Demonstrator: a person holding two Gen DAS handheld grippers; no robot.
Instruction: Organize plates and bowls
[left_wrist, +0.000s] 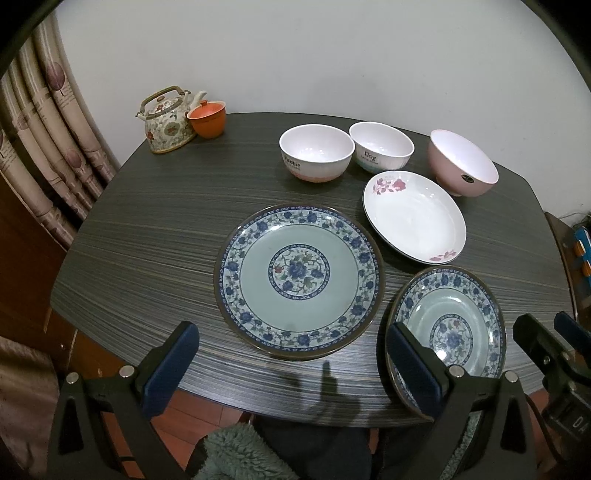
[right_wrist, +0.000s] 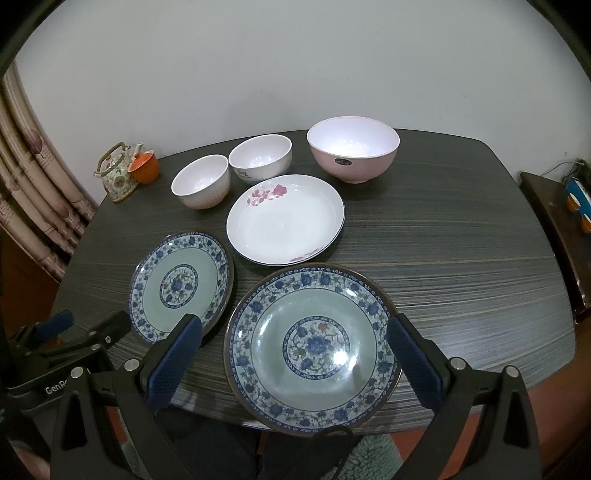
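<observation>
On the dark table (right_wrist: 443, 258), two blue floral plates lie apart: one (left_wrist: 299, 280) before your left gripper (left_wrist: 295, 369), one (right_wrist: 312, 343) at the near edge before your right gripper (right_wrist: 295, 365). Both grippers stand wide open and hold nothing. Behind them lies a white plate (right_wrist: 284, 219), then three bowls in a row: two white (right_wrist: 201, 186) (right_wrist: 260, 158), one pink (right_wrist: 352, 147). Your teapot (left_wrist: 168, 122) and orange cup (left_wrist: 207, 118) sit touching at the far left corner.

Glossy glazed ceramic plates (right_wrist: 312, 345) and bowls (right_wrist: 352, 147) on a matt, streaked wood-grain table (right_wrist: 461, 266)
</observation>
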